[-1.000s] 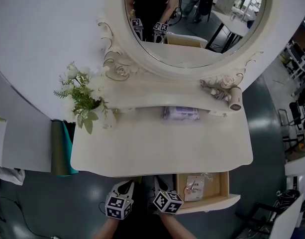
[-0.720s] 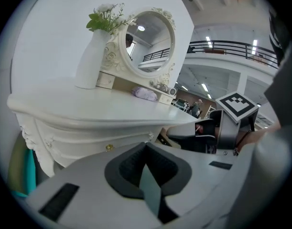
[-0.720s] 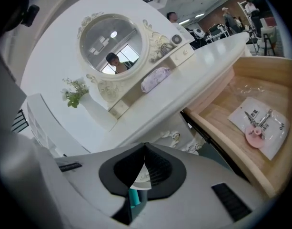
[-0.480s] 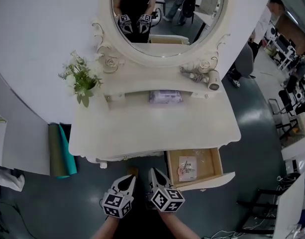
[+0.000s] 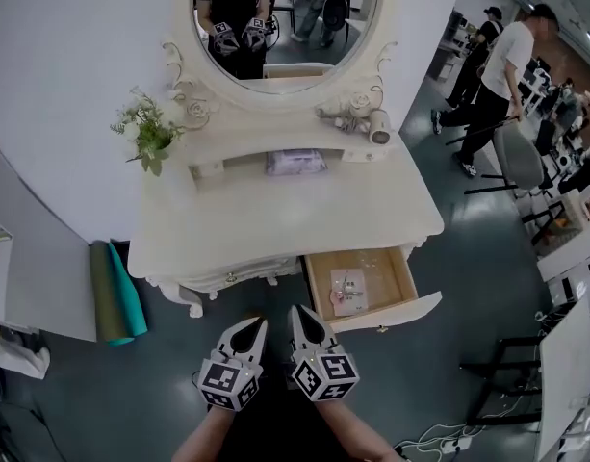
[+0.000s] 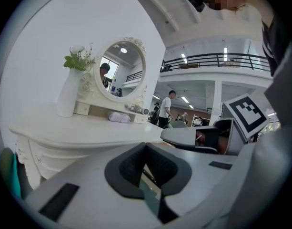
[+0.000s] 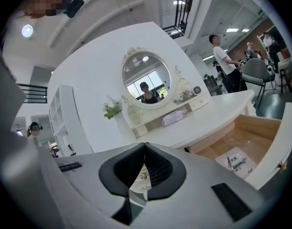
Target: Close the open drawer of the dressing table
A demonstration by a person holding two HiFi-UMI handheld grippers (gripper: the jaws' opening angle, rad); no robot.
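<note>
Dark grey floor (image 5: pixel 487 258) spreads around a cream dressing counter (image 5: pixel 275 229) that stands against a white wall. The drawer (image 5: pixel 362 282) sits under the right part of the counter's front edge and is pulled well out, its wooden inside open to view and its cream front panel turned toward the person. A flat pale packet (image 5: pixel 348 292) lies on the drawer's bottom, near the middle. From the right gripper view the same drawer (image 7: pixel 241 147) shows at lower right, with the packet (image 7: pixel 236 161) inside it.

The right tongs (image 5: pixel 297 309) hover over the floor just left of the drawer's near left corner, not touching it. In their own view the tips (image 7: pixel 145 144) are pressed together with nothing between them. The left tongs (image 5: pixel 259 321) hang close beside the right ones, on their left, in front of the counter's middle. Their tips (image 6: pixel 146 144) are likewise clenched on nothing.

On the counter, a lilac pouch (image 5: pixel 295 162) lies in the recess below the oval mirror (image 5: pixel 275 17). A hair dryer (image 5: pixel 376 128) rests at the back right, and a white vase of flowers (image 5: pixel 145 128) stands at the back left. A green and teal roll (image 5: pixel 112 292) lies on the floor left of the counter. A person (image 5: pixel 497 65) stands farther off at the right, near a grey chair (image 5: pixel 516 157).
</note>
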